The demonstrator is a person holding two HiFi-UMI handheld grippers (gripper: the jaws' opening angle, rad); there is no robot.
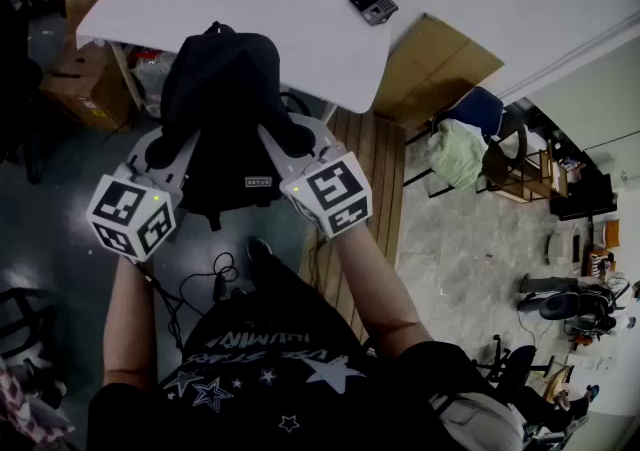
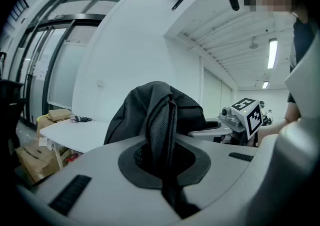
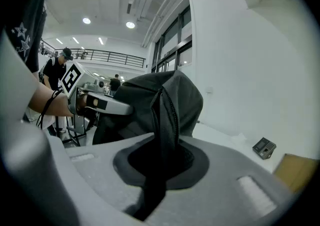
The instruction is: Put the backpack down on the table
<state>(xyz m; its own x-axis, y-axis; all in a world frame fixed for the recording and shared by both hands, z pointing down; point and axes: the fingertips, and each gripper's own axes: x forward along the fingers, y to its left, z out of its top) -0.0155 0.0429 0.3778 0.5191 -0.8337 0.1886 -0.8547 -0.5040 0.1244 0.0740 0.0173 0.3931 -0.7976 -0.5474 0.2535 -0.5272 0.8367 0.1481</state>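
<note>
We reach our left forearm and right forearm up from the frame's bottom, the left gripper at centre left and the right gripper just right of centre, both tipped slightly downward, each with jaws clamped tight on a black strap.

The backpack is black, and its strap has a fine mesh weave. The left tongs and right tongs are pale grey. Each carries a white cube patterned with black squares. The counter is white and the device on it is dark grey. The boxes are brown. The shirt is black with white stars.
</note>
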